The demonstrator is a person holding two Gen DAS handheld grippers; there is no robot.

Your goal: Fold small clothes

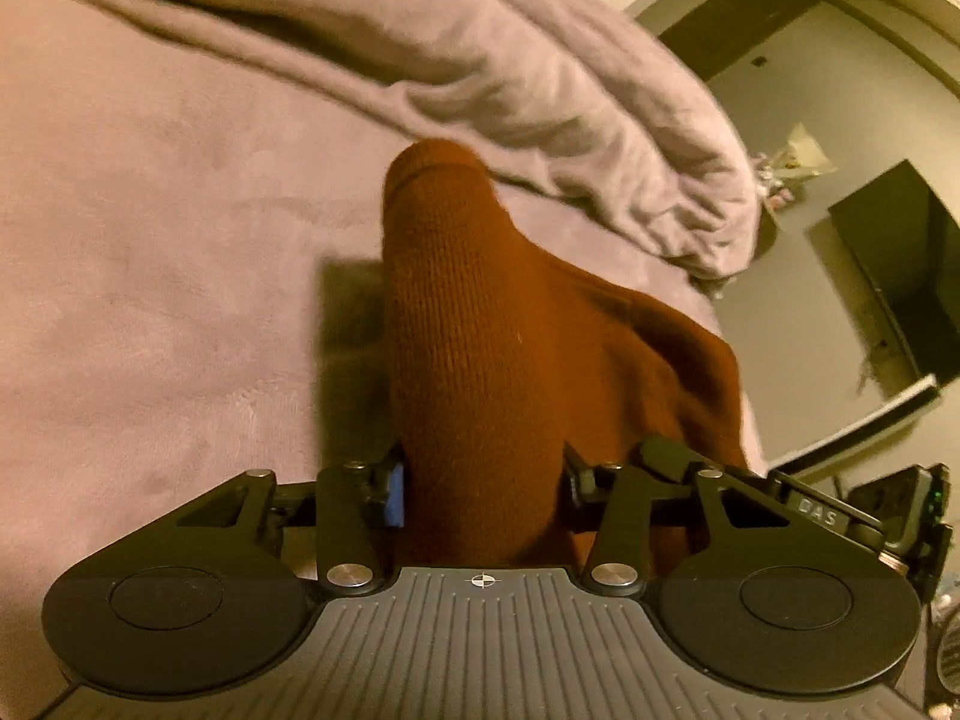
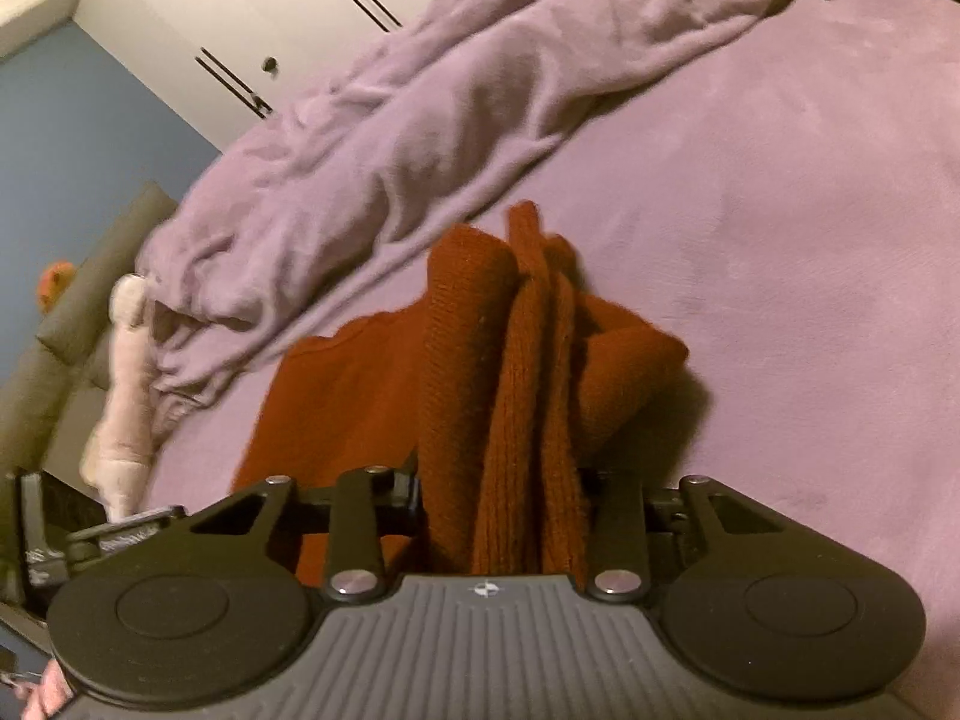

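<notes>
The left hand-held gripper (image 1: 483,483) is clamped on a rust-brown knit garment (image 1: 474,324). Its jaws stand partly closed, with a thick bunch of the knit filling the gap between them; the blue pad (image 1: 395,495) on one side presses against the cloth, and the other finger meets the fabric on the opposite side. From there the knit runs forward as a rounded, tube-like fold, and more of it spreads off to the right over the bed (image 1: 150,240).

The right hand-held gripper (image 2: 501,501) is likewise clamped on the garment (image 2: 480,360). Its jaws are drawn in to a narrow gap, and several upright pleats of the ribbed knit are squeezed between the two fingers, rising ahead of them in gathered ridges. The rest of the garment lies flat on the bed (image 2: 780,240) to the left of the grip, and a smaller fold rests on the right.

The bed is covered in a mauve plush spread, and a rumpled blanket (image 2: 372,138) of the same colour lies in a long roll beyond the garment, apart from it. Both views are somewhat blurred, so the finer edges of the knit cannot be made out
</notes>
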